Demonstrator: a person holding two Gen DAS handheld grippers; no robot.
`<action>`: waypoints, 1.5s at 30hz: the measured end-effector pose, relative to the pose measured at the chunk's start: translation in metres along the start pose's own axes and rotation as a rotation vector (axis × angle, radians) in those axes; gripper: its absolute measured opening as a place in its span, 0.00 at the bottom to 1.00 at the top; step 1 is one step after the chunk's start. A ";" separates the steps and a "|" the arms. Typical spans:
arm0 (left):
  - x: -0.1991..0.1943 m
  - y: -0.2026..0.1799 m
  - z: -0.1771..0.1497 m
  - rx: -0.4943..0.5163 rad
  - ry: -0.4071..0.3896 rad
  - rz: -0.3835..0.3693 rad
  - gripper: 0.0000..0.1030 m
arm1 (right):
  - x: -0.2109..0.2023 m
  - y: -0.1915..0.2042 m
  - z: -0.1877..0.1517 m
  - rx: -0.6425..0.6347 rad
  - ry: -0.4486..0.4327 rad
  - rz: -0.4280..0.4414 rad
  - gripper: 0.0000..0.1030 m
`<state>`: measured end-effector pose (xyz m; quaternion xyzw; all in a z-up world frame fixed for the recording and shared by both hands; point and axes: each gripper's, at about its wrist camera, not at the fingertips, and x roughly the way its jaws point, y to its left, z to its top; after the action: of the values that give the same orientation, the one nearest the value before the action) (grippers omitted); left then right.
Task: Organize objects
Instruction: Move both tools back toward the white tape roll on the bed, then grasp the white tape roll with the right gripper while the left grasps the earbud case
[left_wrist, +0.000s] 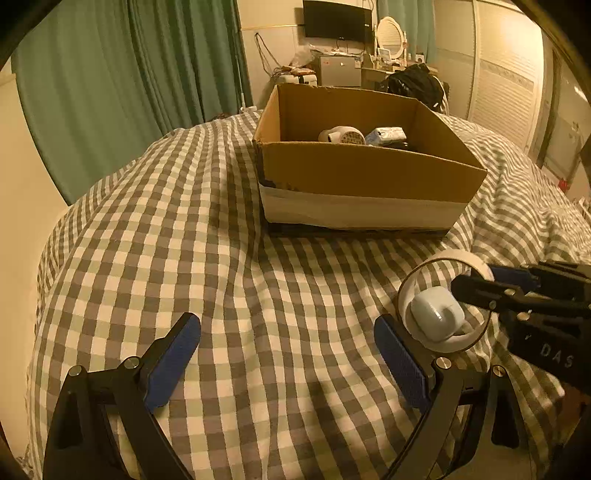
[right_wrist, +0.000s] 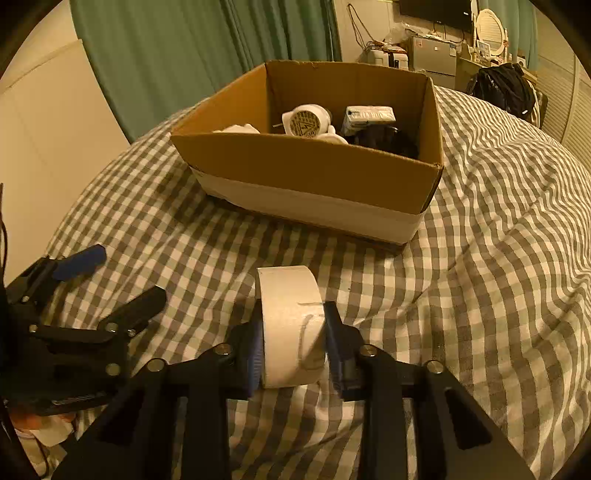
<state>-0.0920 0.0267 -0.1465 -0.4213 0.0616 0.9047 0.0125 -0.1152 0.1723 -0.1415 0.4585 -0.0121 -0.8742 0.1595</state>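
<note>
A white tape roll (right_wrist: 291, 325) stands on edge on the checked bedspread, and my right gripper (right_wrist: 293, 341) is shut on its two flat sides. In the left wrist view the same roll (left_wrist: 443, 299) shows at the right with a pale blue object (left_wrist: 437, 317) in its hole, held by the right gripper (left_wrist: 476, 284). My left gripper (left_wrist: 288, 354) is open and empty over the bedspread, left of the roll. An open cardboard box (left_wrist: 354, 166) (right_wrist: 314, 162) stands further back and holds a white round device (right_wrist: 306, 120), a packet (right_wrist: 369, 116) and dark items.
The bed is covered by a grey and white checked spread (left_wrist: 221, 258). Green curtains (left_wrist: 129, 74) hang behind at the left. A desk with a monitor, mirror and black bag (left_wrist: 413, 83) stands beyond the bed. My left gripper shows at the left of the right wrist view (right_wrist: 110, 277).
</note>
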 end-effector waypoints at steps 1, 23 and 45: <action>0.000 0.000 0.000 0.001 0.001 0.003 0.94 | -0.002 0.000 0.000 0.003 -0.006 0.002 0.28; 0.013 -0.068 0.014 0.111 0.016 -0.114 0.94 | -0.083 -0.038 0.012 0.056 -0.216 -0.156 0.28; 0.049 -0.110 0.010 0.160 0.144 -0.219 0.58 | -0.074 -0.066 0.001 0.115 -0.205 -0.129 0.27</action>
<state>-0.1233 0.1358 -0.1884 -0.4870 0.0879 0.8576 0.1404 -0.0943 0.2566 -0.0930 0.3749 -0.0488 -0.9228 0.0742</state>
